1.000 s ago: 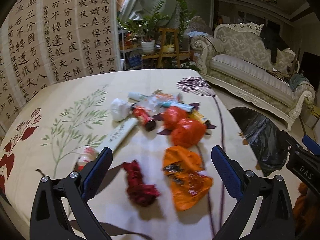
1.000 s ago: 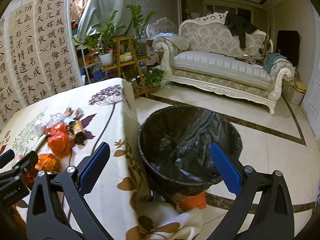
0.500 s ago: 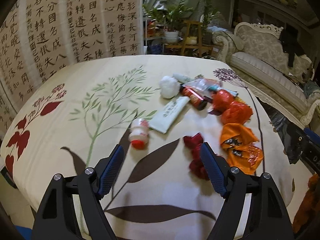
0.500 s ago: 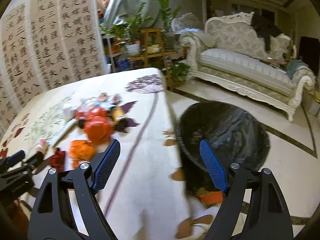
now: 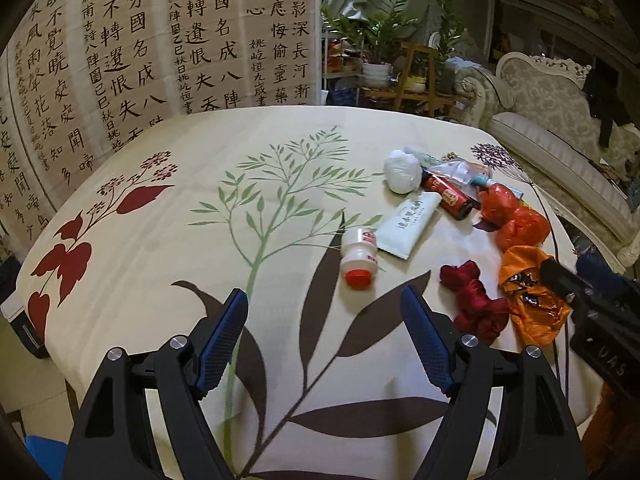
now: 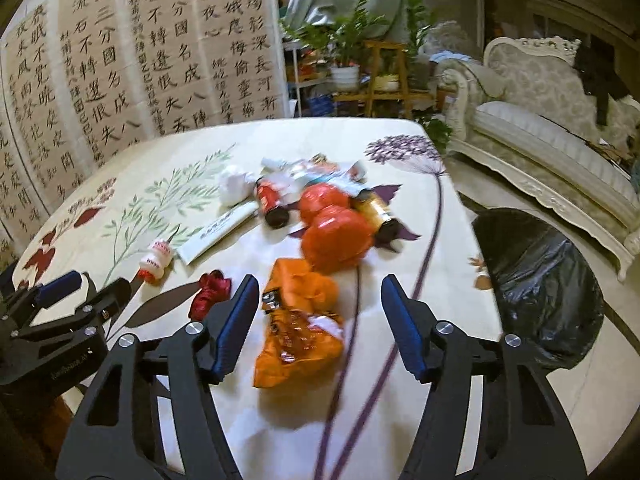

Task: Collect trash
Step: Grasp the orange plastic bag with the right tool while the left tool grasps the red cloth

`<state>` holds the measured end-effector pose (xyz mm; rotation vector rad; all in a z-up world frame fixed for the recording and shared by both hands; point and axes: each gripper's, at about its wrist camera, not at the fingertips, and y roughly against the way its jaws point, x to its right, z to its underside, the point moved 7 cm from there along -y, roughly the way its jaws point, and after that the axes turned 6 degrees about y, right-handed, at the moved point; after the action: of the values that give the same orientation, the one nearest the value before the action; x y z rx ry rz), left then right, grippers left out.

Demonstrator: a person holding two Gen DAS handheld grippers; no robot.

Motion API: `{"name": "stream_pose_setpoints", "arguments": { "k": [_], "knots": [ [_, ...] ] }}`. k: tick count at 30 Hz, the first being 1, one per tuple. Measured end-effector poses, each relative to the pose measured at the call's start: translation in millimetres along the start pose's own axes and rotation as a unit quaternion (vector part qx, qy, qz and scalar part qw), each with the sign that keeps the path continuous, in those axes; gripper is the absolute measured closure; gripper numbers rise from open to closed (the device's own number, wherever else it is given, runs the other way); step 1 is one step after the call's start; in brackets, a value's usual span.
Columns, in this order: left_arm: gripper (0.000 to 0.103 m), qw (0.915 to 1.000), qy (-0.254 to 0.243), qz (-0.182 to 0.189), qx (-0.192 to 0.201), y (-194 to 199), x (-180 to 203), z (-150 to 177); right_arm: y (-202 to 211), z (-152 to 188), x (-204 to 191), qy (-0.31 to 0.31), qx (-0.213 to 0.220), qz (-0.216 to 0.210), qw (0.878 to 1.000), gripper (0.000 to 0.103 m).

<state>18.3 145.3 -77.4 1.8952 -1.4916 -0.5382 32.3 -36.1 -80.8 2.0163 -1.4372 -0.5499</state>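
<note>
Both hand-held grippers empty: right hand-held gripper (image 6: 316, 320) wide over the orange wrapper (image 6: 298, 334) on the desk's near right; left hand-held gripper (image 5: 324, 336) wide. Risk: slick film slipping, dropping short of the bin (image 6: 540, 280).

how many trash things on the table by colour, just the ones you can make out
Orange or red-orange plastic bags and wrappers: 3, the printed orange wrapper and two crumpled red-orange bags
Dark red: 1, crumpled dark red cloth
White: 3, small white bottle with red cap, white tube, white paper wad
Dark bottles: 2, red-labelled, gold-labelled
Total: 9, plus a blurred heap behind.
</note>
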Motion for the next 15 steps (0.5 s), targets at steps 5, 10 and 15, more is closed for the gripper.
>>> {"name": "stream_pose_setpoints", "arguments": {
  "k": [5,10,15],
  "knots": [
    [0.027,0.9999,0.003,0.012,-0.006,-0.8,4.1,3.4,-11.0,10.7,-3.1,-0.007,-0.027,-0.019,0.999,0.068],
    [0.027,0.9996,0.001,0.025,-0.011,-0.8,14.8,6.1,2.3,11.5,4.5,-0.010,-0.010,-0.009,1.000,0.070],
    [0.026,0.9988,-0.005,0.045,-0.015,1.9,35.2,7.7,15.9,11.9,21.2,-0.015,0.007,0.013,1.000,0.070]
  ]
}}
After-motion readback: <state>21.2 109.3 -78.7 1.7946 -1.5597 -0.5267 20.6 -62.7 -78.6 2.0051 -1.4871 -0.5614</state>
